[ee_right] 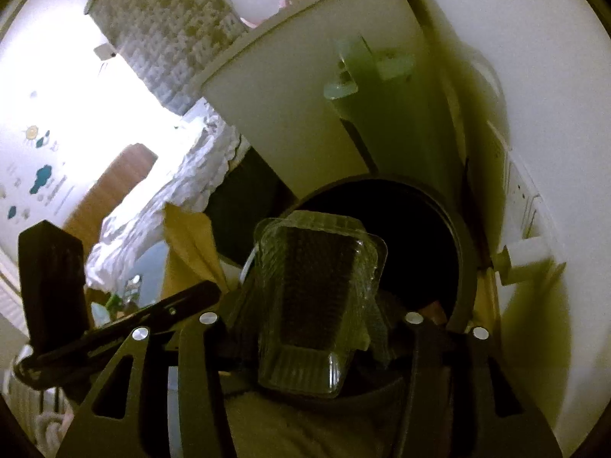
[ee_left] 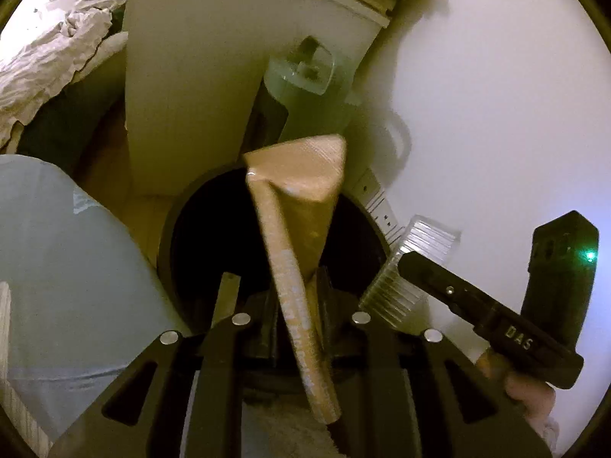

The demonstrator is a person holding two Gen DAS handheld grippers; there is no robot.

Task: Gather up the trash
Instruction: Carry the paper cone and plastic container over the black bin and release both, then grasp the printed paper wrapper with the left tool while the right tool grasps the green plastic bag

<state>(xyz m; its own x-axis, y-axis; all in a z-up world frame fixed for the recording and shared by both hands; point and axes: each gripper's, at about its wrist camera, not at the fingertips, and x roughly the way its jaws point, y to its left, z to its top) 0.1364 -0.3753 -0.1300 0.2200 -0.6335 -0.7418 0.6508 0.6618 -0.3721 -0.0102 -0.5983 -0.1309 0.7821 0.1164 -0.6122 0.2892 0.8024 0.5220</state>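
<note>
My left gripper (ee_left: 294,286) is shut on a tan triangular cardboard sandwich box (ee_left: 301,198) and holds it over the dark round opening of a trash bin (ee_left: 179,252). My right gripper (ee_right: 317,290) is shut on a clear ribbed plastic container (ee_right: 317,297) and holds it above the same bin (ee_right: 462,267). The right gripper and its clear container (ee_left: 412,267) show at the right of the left wrist view. The left gripper and a corner of the tan box (ee_right: 191,244) show at the left of the right wrist view.
A white cabinet panel (ee_left: 183,95) stands behind the bin against a white wall (ee_left: 496,95). A pale green fitting (ee_left: 305,72) hangs above the bin. A bed with rumpled white bedding (ee_left: 46,61) lies at the left. A white socket strip (ee_right: 523,198) sits at the right.
</note>
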